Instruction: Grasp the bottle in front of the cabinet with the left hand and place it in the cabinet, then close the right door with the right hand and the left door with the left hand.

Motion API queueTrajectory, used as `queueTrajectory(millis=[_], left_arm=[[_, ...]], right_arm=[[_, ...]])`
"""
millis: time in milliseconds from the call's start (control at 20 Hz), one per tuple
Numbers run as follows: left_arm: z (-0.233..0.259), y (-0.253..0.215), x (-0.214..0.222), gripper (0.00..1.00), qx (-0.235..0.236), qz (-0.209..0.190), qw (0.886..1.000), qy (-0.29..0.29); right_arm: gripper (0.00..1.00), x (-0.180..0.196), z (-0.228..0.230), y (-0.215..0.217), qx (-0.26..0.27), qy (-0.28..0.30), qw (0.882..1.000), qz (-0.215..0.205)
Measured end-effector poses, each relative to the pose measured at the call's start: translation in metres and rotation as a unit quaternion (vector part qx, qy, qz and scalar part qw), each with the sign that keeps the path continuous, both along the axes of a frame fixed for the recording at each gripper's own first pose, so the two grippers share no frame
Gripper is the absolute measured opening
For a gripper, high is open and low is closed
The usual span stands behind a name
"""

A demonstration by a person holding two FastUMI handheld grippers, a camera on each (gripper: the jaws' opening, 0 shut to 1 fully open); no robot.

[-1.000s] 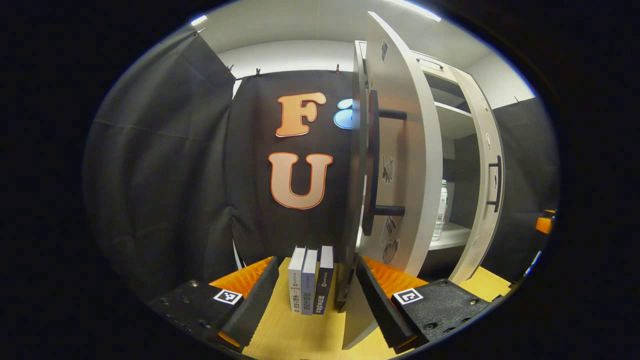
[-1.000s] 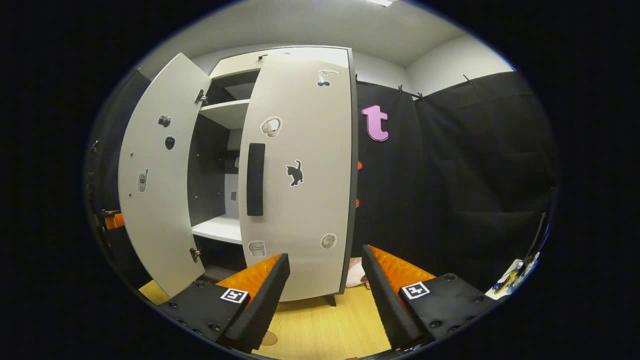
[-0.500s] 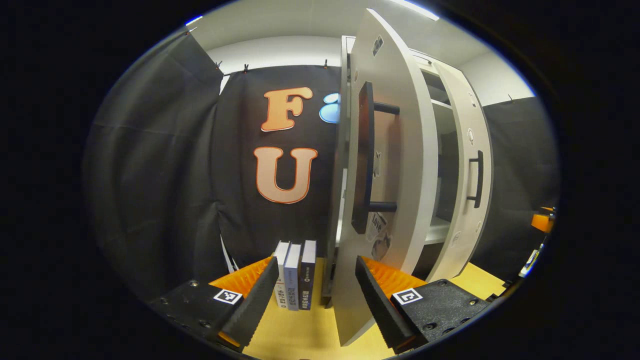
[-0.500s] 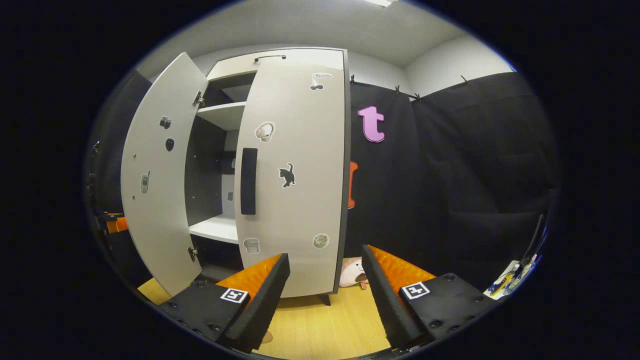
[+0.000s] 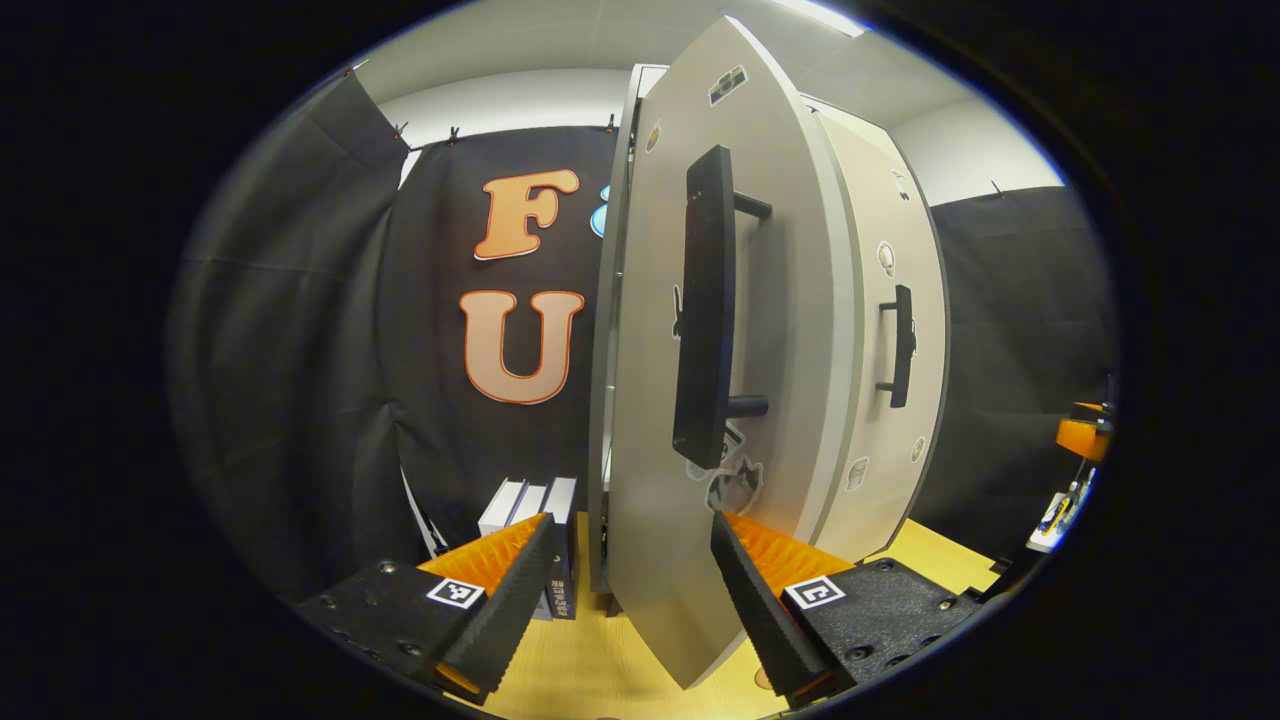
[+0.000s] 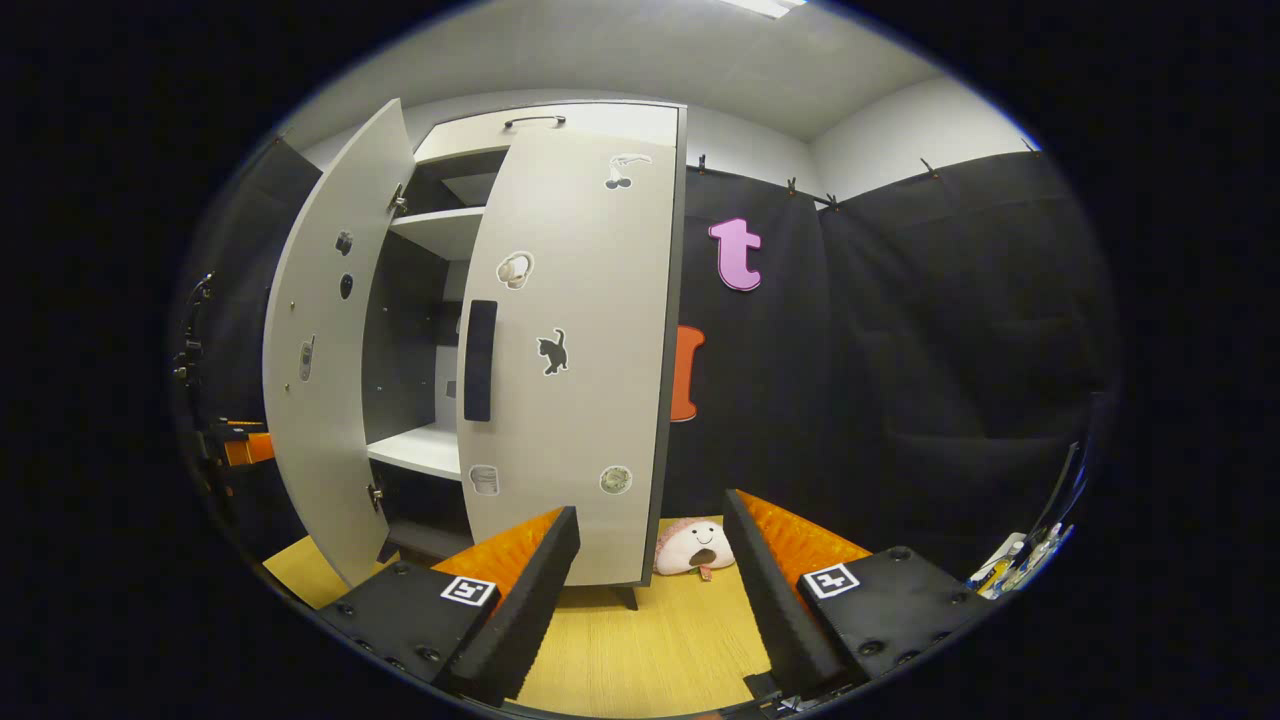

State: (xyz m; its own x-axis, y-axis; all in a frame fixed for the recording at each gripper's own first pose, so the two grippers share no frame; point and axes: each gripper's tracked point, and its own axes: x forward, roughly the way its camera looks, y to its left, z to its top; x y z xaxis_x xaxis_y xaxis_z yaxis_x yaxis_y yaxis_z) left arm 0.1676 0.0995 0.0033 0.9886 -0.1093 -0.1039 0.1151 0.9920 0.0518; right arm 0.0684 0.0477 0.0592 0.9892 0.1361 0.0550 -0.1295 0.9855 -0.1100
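Upright books [image 5: 545, 520], plush toy [image 6: 694, 547]

1. The left gripper [image 5: 632, 590] is level and points forward; its jaws stand wide apart and grip nothing.
2. The right gripper [image 6: 650, 590] is also level, with its jaws spread wide and nothing between them.

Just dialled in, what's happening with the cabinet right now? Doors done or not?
Not done. In the right gripper view the right door looks shut or nearly so, while the left door stands ajar, with shelves visible in the gap. The right tongs are open, off the door. In the left gripper view the left tongs are open too, with the left door's lower edge between their fingers, its handle above them. The bottle isn't visible.
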Motion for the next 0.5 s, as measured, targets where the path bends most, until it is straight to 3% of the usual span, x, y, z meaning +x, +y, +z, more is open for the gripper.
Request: queueTrajectory(millis=[250, 500], left_arm=[[-0.007, 0.000, 0.003, 0.91, -0.002, 0.010, 1.000, 0.006], [-0.008, -0.026, 0.010, 0.94, -0.005, -0.012, 1.000, 0.010]], right_arm=[[0.95, 0.007, 0.000, -0.010, -0.001, -0.001, 1.000, -0.001], [0.95, 0.014, 0.001, -0.010, -0.001, -0.006, 1.000, -0.001]])
